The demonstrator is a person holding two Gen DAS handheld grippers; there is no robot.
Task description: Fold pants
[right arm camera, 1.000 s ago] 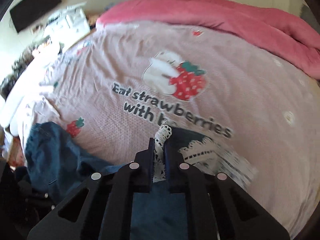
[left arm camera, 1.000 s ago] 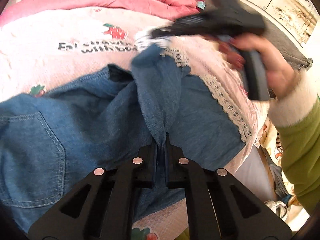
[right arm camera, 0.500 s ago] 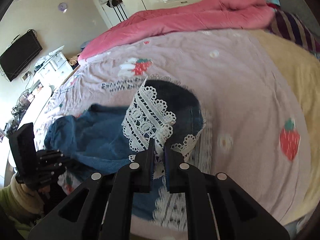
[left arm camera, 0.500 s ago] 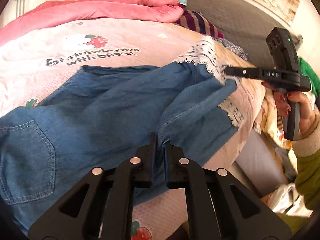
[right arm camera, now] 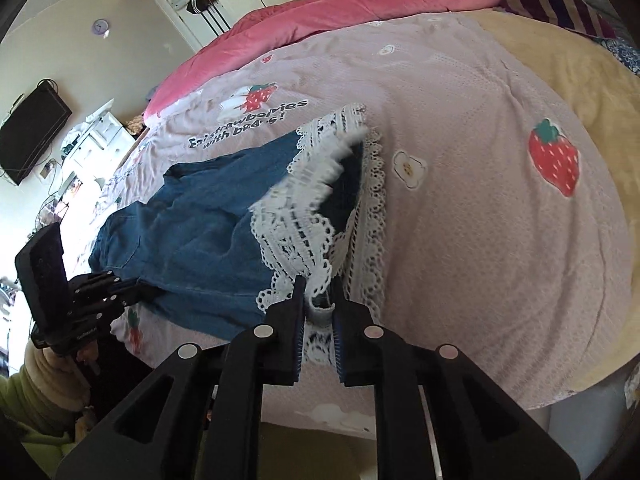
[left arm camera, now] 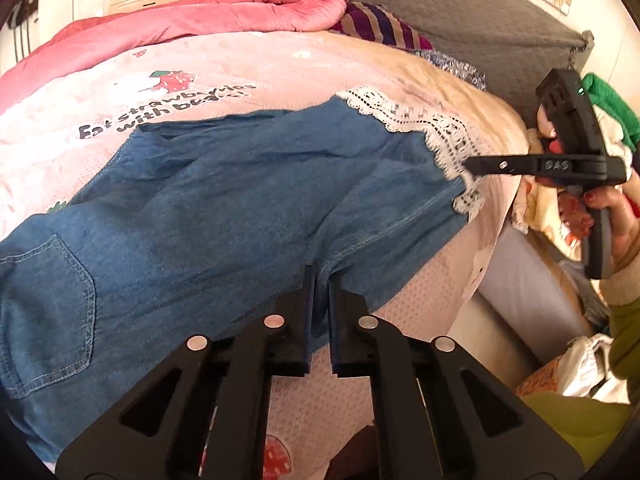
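Blue denim pants (left arm camera: 224, 208) with white lace hems (left arm camera: 420, 120) lie spread across the pink strawberry bedspread (left arm camera: 248, 68). My left gripper (left arm camera: 319, 276) is shut on the near side seam of the pants, mid-leg. My right gripper (right arm camera: 319, 284) is shut on the lace hem (right arm camera: 296, 220) at the leg end, near the bed's edge; it also shows in the left wrist view (left arm camera: 472, 166), pulling the hem outward. The left gripper shows in the right wrist view (right arm camera: 136, 292) at the pants' near edge. A back pocket (left arm camera: 44, 308) faces up at the left.
A pink duvet (left arm camera: 192, 20) is bunched along the far side of the bed. A striped pillow (left arm camera: 380, 28) and grey headboard (left arm camera: 460, 12) lie beyond. Clutter and clothes (left arm camera: 580, 364) sit beside the bed at right. A wall TV (right arm camera: 32, 132) and white dresser (right arm camera: 96, 140) stand across the room.
The right gripper has carried the lace hem away from the left, stretching the bunched leg out flat along the bed. The left gripper has kept its hold on the seam.
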